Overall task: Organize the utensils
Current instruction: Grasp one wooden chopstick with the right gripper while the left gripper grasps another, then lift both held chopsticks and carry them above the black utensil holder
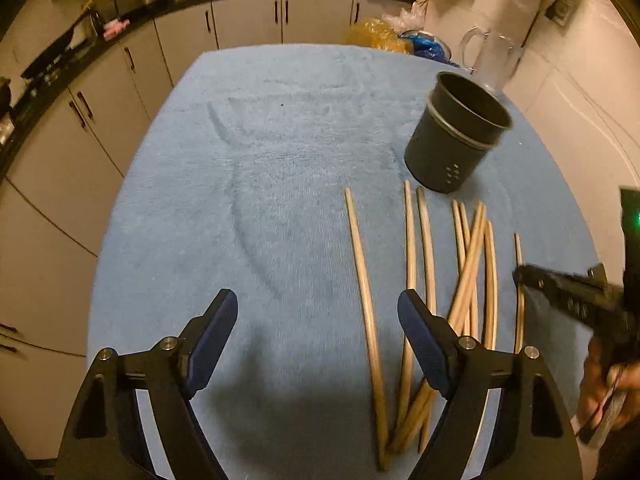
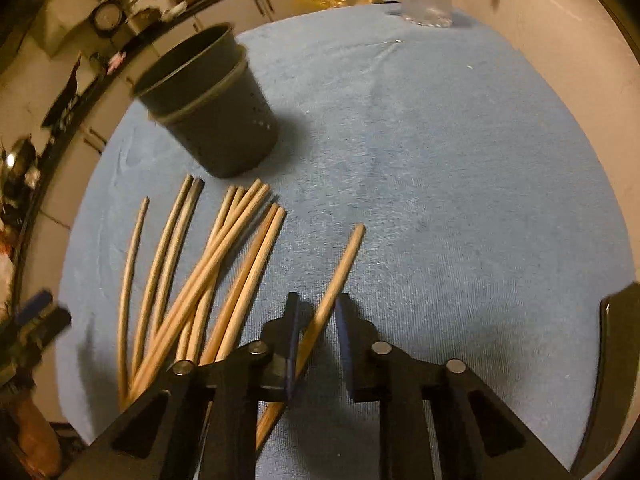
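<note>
My right claw (image 2: 318,316) is narrowed around one chopstick (image 2: 340,268), the stick running up between the two pads. There's a sliver of gap on the right side, so I can't tell if it is truly clamped or only bracketed. My left claw (image 1: 316,320) is wide and holds nothing; it hovers over the blue towel (image 1: 260,160), with the loose pile of chopsticks (image 1: 468,280) just to its right.

I judge the step in hand is securing this single stick so it can go into the dark cup (image 2: 208,108). To do that well, I'd close fully before lifting and check that both pads (image 2: 294,332) bite the shaft. The stick sits off-axis, leaning to the upper right, and I hold it low along its length, so the long end ahead of the pads may swing or pivot. A slow lift would keep it from twisting out. For the drop, I'd bring the far tip over the cup's mouth and tilt the stick nearly upright, so it slides in and doesn't strike the rim.

The cup stands on the towel just beyond the tips of the pile. It looks like one cup nested in another, with small holes low on the wall. The inside I can see looks dark and empty, and no stick pokes above the rim. A clear jug (image 1: 490,54) stands farther back, nothing visible in it.
</note>
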Available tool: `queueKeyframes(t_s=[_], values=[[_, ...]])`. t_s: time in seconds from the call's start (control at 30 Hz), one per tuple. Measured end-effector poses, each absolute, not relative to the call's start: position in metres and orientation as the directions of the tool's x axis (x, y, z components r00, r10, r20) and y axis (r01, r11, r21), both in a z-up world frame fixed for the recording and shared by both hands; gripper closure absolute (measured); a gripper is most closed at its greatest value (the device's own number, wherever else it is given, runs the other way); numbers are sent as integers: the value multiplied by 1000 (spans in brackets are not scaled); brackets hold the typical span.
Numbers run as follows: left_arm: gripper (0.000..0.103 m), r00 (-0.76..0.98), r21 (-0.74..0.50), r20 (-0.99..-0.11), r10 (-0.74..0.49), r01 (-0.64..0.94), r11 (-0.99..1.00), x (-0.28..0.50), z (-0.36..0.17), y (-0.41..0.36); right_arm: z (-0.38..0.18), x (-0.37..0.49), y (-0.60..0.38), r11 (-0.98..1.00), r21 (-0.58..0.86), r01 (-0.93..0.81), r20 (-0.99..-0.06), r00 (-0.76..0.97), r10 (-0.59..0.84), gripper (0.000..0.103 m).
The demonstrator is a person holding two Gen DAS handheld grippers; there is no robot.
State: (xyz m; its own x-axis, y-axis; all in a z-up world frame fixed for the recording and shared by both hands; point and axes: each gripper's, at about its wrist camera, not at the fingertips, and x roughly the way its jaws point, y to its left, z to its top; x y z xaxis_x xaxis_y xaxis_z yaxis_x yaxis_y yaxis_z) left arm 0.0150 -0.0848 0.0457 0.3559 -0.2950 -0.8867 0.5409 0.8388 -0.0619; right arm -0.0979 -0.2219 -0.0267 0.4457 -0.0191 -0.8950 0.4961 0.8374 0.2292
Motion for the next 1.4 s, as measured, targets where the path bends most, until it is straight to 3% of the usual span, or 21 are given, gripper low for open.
queueKeyframes(t_s=[0.17,0.3,0.47,0.5,0.6,0.77,1.03,1.4], values=[[22,284,-77,-918,-278,559,826,35,30,-112,-23,-99,-226,846,236,477,-892,452,-7,94],[47,261,-42,-941,-217,546,837,48,14,-129,-17,-108,-234,842,273,466,-872,490,11,97],[54,268,5,-949,-165,536,844,55,1,-144,-8,-113,-236,846,311,433,-837,546,28,97],[62,283,24,-947,-154,539,842,53,0,-147,-6,-114,-234,847,315,428,-834,552,31,96],[96,315,64,-941,-126,531,845,50,1,-151,-1,-116,-232,849,335,408,-818,573,47,96],[97,304,8,-936,-178,525,851,45,6,-136,12,-119,-224,854,350,385,-786,616,44,97],[97,412,-71,-847,-337,540,839,12,66,-100,54,-140,-211,876,349,332,-680,733,-6,97],[97,524,-77,-736,-429,565,822,-27,133,-91,95,-166,-191,902,320,289,-539,839,-77,97]])
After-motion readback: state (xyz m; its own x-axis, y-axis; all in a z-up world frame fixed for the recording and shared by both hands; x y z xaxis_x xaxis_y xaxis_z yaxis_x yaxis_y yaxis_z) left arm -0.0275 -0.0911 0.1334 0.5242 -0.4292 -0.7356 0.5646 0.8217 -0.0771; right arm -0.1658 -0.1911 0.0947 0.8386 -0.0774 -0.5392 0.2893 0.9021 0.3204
